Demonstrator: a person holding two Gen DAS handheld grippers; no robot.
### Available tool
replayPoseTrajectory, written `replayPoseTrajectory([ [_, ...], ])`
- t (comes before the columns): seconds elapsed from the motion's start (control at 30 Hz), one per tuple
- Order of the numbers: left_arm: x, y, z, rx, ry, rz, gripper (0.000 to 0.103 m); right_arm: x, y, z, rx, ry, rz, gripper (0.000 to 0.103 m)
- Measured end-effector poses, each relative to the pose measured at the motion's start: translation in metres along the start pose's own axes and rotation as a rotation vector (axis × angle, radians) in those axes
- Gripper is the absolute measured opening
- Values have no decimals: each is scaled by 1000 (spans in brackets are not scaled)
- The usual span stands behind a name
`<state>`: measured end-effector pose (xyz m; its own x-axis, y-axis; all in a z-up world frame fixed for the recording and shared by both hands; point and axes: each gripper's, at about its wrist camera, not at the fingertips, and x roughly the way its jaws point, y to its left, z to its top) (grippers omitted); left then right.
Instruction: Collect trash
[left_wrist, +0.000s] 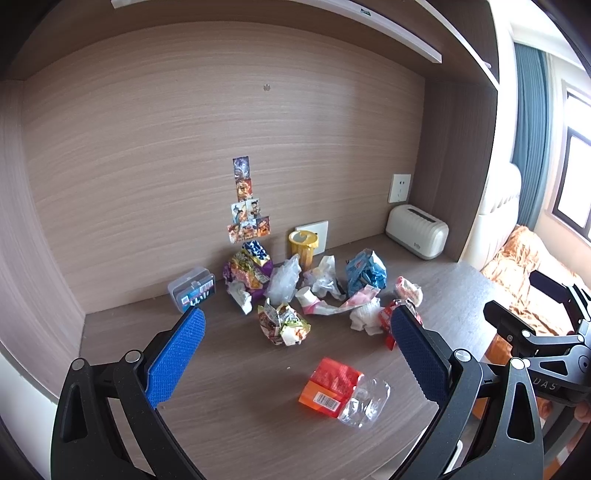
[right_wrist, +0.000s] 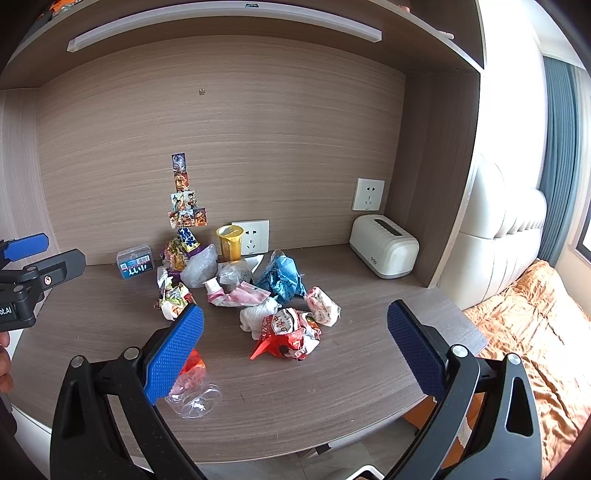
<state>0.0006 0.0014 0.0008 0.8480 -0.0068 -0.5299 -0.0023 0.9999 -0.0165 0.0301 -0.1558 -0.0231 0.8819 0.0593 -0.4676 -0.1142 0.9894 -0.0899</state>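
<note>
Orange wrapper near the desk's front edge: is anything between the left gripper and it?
Nothing visible blocks it. The left gripper hangs open above the desk, and the orange wrapper lies in plain sight between and below its fingers. Only a crumpled clear plastic piece touches the wrapper's right side; the main trash pile sits farther back.

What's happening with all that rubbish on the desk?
A person is holding two grabber tools over a wooden desk to collect trash. Both the left gripper and the right gripper are open and hold nothing yet. Crumpled wrappers lie in a heap near a small yellow bin, and an orange packet with a clear plastic piece sits closest.
</note>
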Motion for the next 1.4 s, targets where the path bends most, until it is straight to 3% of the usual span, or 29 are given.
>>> replayPoseTrajectory([
  [1.4, 9, -3, -5, 2, 25, -6, 98, 2, -6, -7, 6, 14, 8, 99],
])
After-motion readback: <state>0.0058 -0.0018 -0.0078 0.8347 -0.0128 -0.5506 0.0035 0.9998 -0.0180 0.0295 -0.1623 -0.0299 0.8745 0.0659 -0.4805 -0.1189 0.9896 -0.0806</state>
